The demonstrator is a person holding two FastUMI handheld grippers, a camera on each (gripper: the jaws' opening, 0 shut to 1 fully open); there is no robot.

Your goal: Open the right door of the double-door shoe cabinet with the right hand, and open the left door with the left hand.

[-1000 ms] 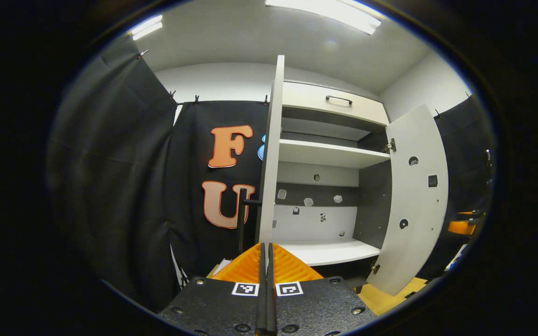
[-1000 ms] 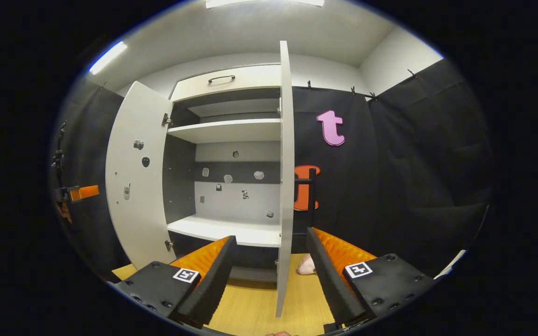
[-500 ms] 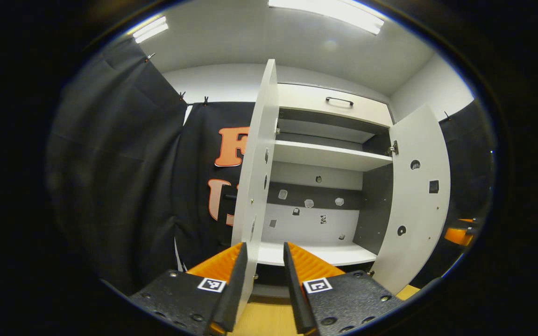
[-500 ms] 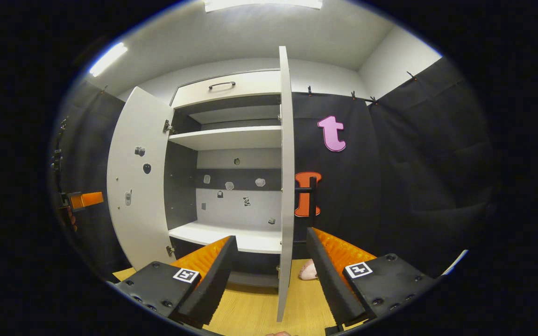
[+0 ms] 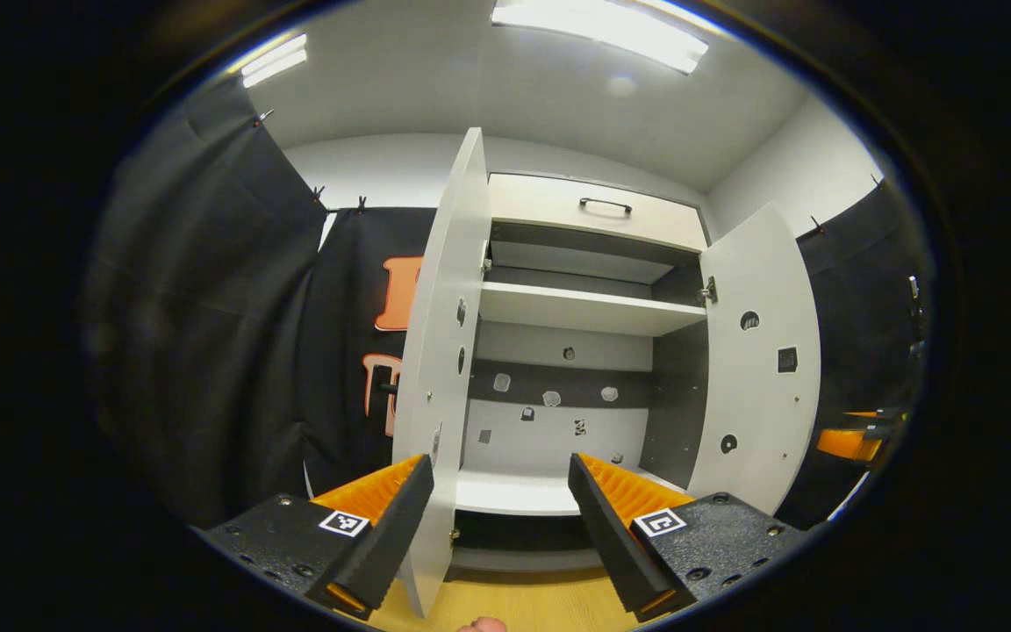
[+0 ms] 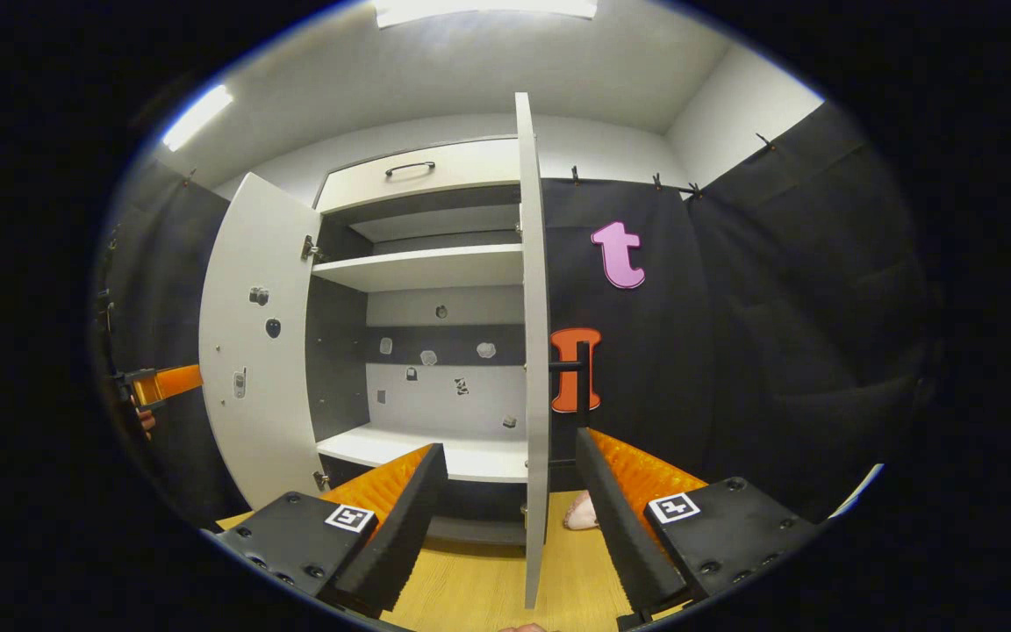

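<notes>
Both doors of the shoe cabinet (image 5: pixel 593 211) are standing swung out; judging from this, the opening step is finishing. Left gripper (image 5: pixel 501 513) is spread wide and released, straddling the left door (image 5: pixel 440 351) edge, gripping nothing. Right gripper (image 6: pixel 510 513) is likewise released, the right door (image 6: pixel 534 351) edge standing between its fingers, untouched. Next move is probably just backing both grippers clear without nudging the doors. Shelf (image 6: pixel 422 268) is sitting bare; small stickers are dotting the back panel (image 6: pixel 444 386). Door handle (image 6: pixel 580 377) is projecting near the booth cloth.
</notes>
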